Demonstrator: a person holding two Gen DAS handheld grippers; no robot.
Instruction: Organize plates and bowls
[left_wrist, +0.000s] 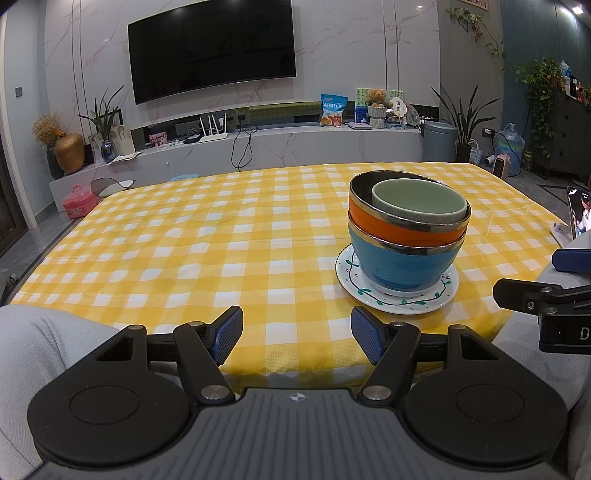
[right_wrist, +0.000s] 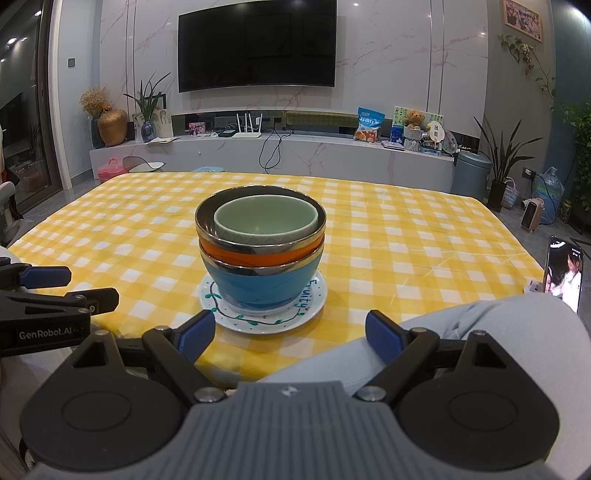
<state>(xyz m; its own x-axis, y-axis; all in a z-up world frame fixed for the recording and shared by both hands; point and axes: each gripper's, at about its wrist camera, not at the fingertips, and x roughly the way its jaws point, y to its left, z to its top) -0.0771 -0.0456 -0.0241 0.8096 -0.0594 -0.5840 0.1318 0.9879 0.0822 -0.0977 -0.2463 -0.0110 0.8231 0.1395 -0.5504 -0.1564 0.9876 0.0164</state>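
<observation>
Stack on tabletop (right_wrist: 406, 236), yellow-checked cloth: white plate (right_wrist: 263, 320) with painted vine rim carries blue bowl (right_wrist: 258, 288); orange bowl (right_wrist: 240, 256) nested in it; pale green bowl (right_wrist: 266, 220) nested in orange one, tilted and leaning toward 1 side. 3 bowls, 1 plate.

Left hand-held gripper (left_wrist: 297, 334): fingers apart, empty, at near table edge; stack ahead and to its right, not touching.

Right hand-held gripper (right_wrist: 290, 334): fingers apart, empty; stack just ahead, slightly left of centre. Both held low and level

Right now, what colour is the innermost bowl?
Pale green innermost bowl, nested in the orange one; clearest in the right wrist view.
</observation>
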